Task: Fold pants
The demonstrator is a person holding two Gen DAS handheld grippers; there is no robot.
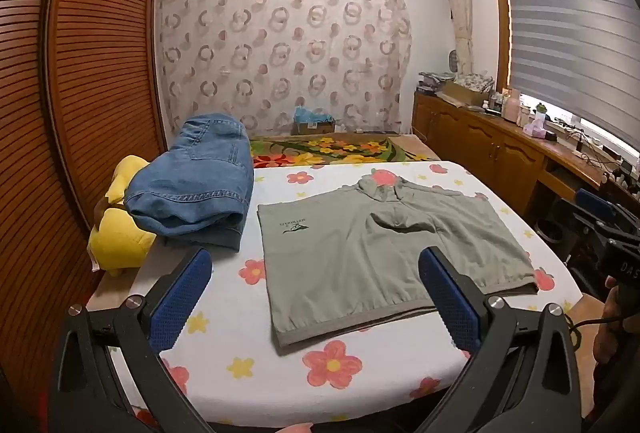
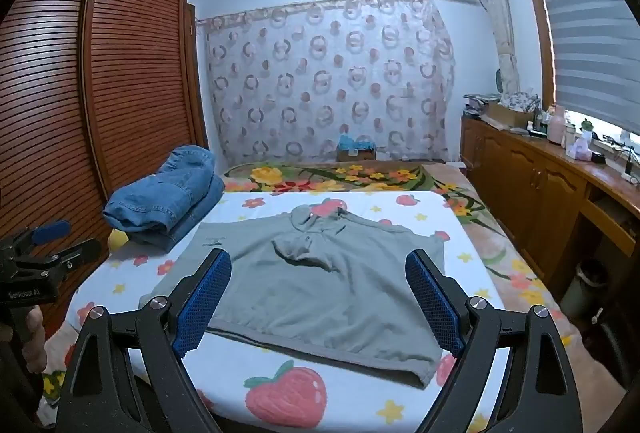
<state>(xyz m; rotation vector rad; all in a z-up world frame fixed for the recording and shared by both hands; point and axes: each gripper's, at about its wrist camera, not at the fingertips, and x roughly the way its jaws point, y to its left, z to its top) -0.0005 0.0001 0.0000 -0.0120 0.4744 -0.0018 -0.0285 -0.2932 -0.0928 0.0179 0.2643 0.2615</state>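
Observation:
Grey-green pants [image 1: 380, 233] [image 2: 340, 293] lie flat on the flower-print sheet [image 1: 240, 333] [image 2: 248, 357], waistband toward me, with a small logo near their left side. My left gripper [image 1: 316, 261] hovers open over the near left part of the pants, nothing between its blue pads. My right gripper [image 2: 318, 257] hangs open over the near middle of the pants, also with nothing in it. Each gripper shows in the other's view, the right one [image 1: 608, 229] at the right edge and the left one [image 2: 48, 237] at the left edge, a hand below each.
A stack of folded blue jeans [image 1: 192, 185] [image 2: 168, 201] sits at the bed's left, partly over a yellow plush toy [image 1: 116, 233]. A louvred wooden wardrobe [image 1: 80, 73] stands on the left. A wooden cabinet [image 2: 540, 185] with clutter runs along the right.

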